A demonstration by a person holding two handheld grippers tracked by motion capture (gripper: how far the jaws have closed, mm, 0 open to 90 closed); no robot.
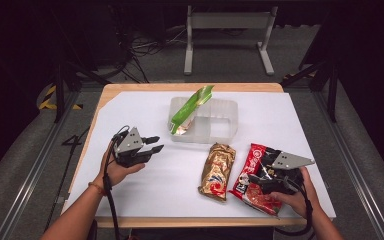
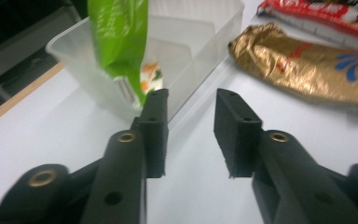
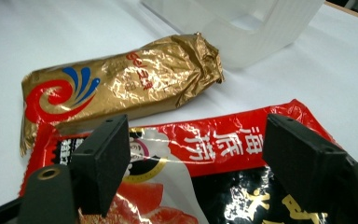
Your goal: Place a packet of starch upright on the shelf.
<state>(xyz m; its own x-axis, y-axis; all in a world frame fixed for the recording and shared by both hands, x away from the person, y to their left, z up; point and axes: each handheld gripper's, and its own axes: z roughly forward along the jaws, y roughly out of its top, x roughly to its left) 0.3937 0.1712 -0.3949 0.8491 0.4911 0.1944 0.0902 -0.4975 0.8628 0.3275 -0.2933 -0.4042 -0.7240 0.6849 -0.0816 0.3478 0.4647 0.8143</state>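
So the left gripper [image 1: 156,144] sits over bare white table [image 1: 145,200] on the left side with its jaws apart and nothing between them; it points toward the clear plastic tub [image 1: 220,122], where a green snack bag [image 1: 190,109] leans upright against the near-left corner, sticking up past the rim. The right gripper [image 1: 254,181] hangs right over the red noodle packet [image 1: 256,176] at the front right with its jaws spread wide on either side, but I can't tell if the pads actually touch the wrapper; a gold packet [image 1: 217,171] lies just beside the red one, on its left, a bit in front of the tub.
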